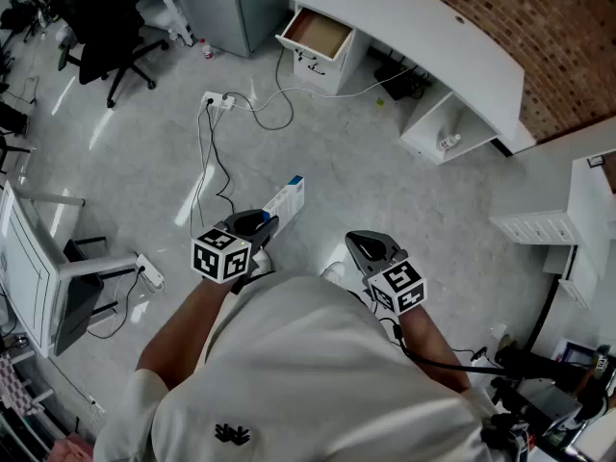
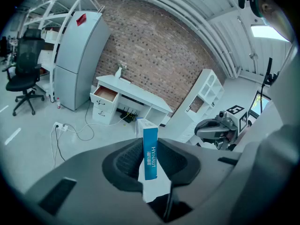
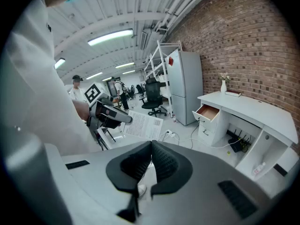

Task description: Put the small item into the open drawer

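Observation:
A slim blue-and-white box (image 1: 286,200) stands upright between the pads of my left gripper (image 1: 265,224), which is shut on it. In the left gripper view the box (image 2: 150,151) sticks up from that gripper (image 2: 150,159). My right gripper (image 1: 361,242) hangs beside it, its jaws closed together with nothing in them (image 3: 150,156). The open drawer (image 1: 318,33) shows its brown inside at the left end of the white desk (image 1: 433,27), far ahead across the floor. The same drawer (image 2: 105,94) (image 3: 207,111) appears in both gripper views. In the right gripper view the left gripper (image 3: 119,117) holds the box (image 3: 145,125).
A power strip with trailing cables (image 1: 219,101) lies on the floor between me and the desk. A black office chair (image 1: 106,37) stands at the far left, beside a grey cabinet (image 2: 79,60). White shelving (image 1: 577,210) lines the right side.

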`<state>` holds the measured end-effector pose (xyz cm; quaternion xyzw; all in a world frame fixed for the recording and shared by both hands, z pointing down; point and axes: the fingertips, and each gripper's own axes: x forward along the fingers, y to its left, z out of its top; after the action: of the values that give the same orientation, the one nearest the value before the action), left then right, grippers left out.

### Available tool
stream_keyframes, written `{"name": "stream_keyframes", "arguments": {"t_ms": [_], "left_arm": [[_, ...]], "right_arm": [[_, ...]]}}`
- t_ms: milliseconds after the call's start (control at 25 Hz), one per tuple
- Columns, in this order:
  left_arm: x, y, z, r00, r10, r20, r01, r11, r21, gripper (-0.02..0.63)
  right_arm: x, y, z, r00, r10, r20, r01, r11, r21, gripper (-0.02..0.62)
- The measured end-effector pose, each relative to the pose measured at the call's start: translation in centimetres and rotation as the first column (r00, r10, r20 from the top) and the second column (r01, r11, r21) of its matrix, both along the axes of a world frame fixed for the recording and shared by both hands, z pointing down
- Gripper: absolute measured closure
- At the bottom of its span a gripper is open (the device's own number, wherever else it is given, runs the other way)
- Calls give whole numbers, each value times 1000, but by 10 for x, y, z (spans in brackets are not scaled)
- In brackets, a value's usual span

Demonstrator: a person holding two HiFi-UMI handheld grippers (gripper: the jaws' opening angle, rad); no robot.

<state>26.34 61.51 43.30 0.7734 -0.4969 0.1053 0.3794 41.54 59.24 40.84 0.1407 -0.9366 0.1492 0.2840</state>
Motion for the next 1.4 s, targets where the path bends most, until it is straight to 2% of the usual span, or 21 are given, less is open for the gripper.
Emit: {"name": "stream_keyframes", "arguments": {"t_ms": [480,640,760,840,880,1040,1240,1400], "left_arm": [[-126,45,17,999,25,47,-25,1000,4,506],[-166,51,28,998,39,48,-39,999,-9,506],[-181,42,39,998,46,38,-45,999,-14,506],[-184,27,45,999,46,28,-46,999,-17,506],[-185,17,47,999,47,23,-46,999,-18,506],[-192,-37,47,998,52,20,-52,999,-17,506],[-218,-128,31,998,24,53,-22,999,-38,506],[-226,-216,16,994,18,105,-14,999,-41,506]], "right_arm": [[-131,39,28,999,-4,-38,4,1000,-22,566],[-170,42,35,999,39,-37,-40,998,-45,563],[-184,33,36,997,65,-37,-66,997,-37,561],[-187,21,38,997,70,-46,-71,997,-38,546],[-187,12,41,996,70,-52,-73,997,-41,511],[-202,-39,51,997,52,-60,-55,997,-59,509],[-241,-144,38,1000,-16,-2,16,999,-51,545],[-251,-230,23,997,-67,30,68,997,-35,562]]}}
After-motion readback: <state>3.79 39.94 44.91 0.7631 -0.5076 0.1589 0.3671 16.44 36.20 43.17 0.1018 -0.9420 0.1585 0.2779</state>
